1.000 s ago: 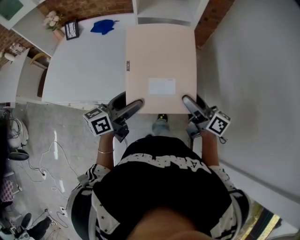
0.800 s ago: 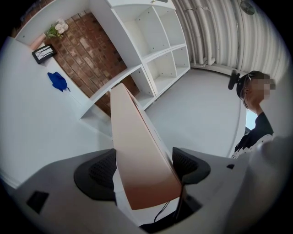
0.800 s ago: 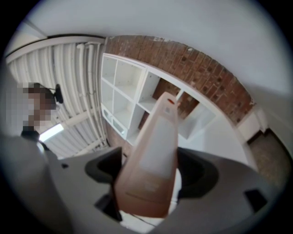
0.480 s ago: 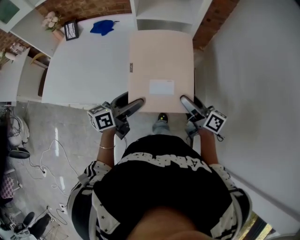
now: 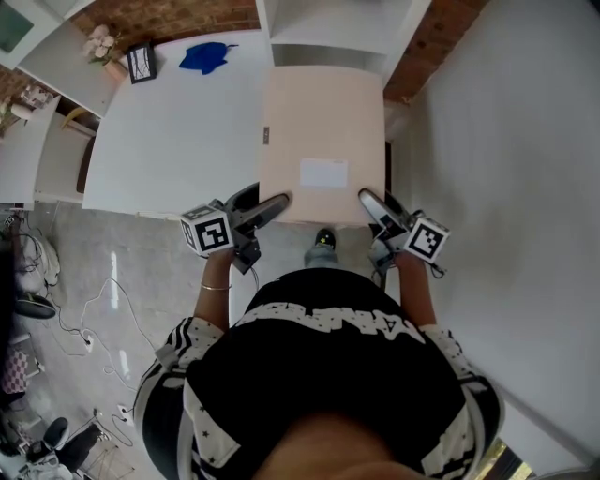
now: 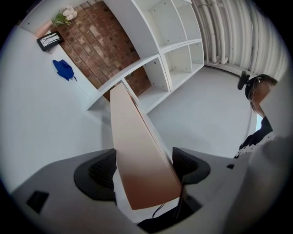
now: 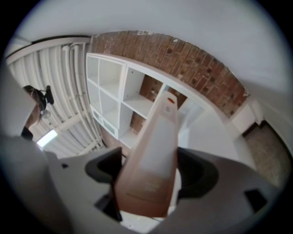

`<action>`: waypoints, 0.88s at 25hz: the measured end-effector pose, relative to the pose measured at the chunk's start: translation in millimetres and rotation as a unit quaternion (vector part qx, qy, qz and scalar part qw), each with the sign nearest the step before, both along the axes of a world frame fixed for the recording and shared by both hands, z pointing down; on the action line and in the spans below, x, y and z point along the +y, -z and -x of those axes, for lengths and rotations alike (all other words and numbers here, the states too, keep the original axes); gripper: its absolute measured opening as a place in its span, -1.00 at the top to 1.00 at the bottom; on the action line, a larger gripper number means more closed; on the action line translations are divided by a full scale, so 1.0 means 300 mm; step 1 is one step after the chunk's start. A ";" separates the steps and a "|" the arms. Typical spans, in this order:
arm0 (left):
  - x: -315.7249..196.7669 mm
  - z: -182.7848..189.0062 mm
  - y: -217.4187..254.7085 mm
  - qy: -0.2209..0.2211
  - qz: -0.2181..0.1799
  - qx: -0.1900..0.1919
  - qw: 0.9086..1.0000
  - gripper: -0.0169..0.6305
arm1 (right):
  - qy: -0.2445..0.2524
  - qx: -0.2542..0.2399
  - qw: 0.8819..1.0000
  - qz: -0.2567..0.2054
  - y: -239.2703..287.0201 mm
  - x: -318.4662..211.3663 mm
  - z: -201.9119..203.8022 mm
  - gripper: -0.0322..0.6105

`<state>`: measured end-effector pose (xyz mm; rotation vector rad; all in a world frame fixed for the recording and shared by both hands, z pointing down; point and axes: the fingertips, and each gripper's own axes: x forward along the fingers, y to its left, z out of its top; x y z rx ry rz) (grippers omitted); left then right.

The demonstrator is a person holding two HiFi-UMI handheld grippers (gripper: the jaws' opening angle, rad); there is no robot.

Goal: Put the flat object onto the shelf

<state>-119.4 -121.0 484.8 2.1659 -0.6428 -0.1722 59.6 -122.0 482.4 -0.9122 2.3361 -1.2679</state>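
A flat pale-pink box [image 5: 323, 131] with a white label is held level between both grippers, its far edge at the opening of the white shelf unit [image 5: 328, 28]. My left gripper [image 5: 272, 206] is shut on the box's near left corner. My right gripper [image 5: 371, 203] is shut on the near right corner. In the left gripper view the box [image 6: 137, 146] runs edge-on between the pads toward the open shelf compartments [image 6: 155, 82]. In the right gripper view the box [image 7: 153, 160] likewise points at the white compartments [image 7: 123, 100].
A white table [image 5: 178, 122] lies left of the box, carrying a blue cloth [image 5: 208, 53], a small framed picture [image 5: 142, 61] and a flower pot [image 5: 105, 42]. A brick wall [image 5: 178, 17] backs the shelf. A white wall [image 5: 506, 169] stands to the right. Cables trail on the floor [image 5: 84, 319].
Both grippers and the box have moved forward toward the shelf; the box's far edge now reaches the shelf opening.
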 end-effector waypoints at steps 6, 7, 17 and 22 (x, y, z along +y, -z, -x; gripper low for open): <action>-0.041 -0.010 -0.033 -0.002 0.011 -0.006 1.000 -0.26 | 0.004 0.003 1.000 0.011 -0.036 -0.040 -0.007 -0.31; -0.048 -0.013 -0.039 -0.003 0.014 -0.007 1.000 -0.26 | 0.004 0.003 1.000 0.013 -0.041 -0.046 -0.009 -0.31; -0.119 -0.032 -0.102 0.001 0.031 -0.023 0.999 -0.26 | 0.006 0.004 0.999 0.031 -0.095 -0.111 -0.039 -0.31; -0.134 -0.043 -0.108 0.006 0.036 -0.019 0.999 -0.26 | 0.017 0.003 0.999 0.039 -0.109 -0.134 -0.042 -0.31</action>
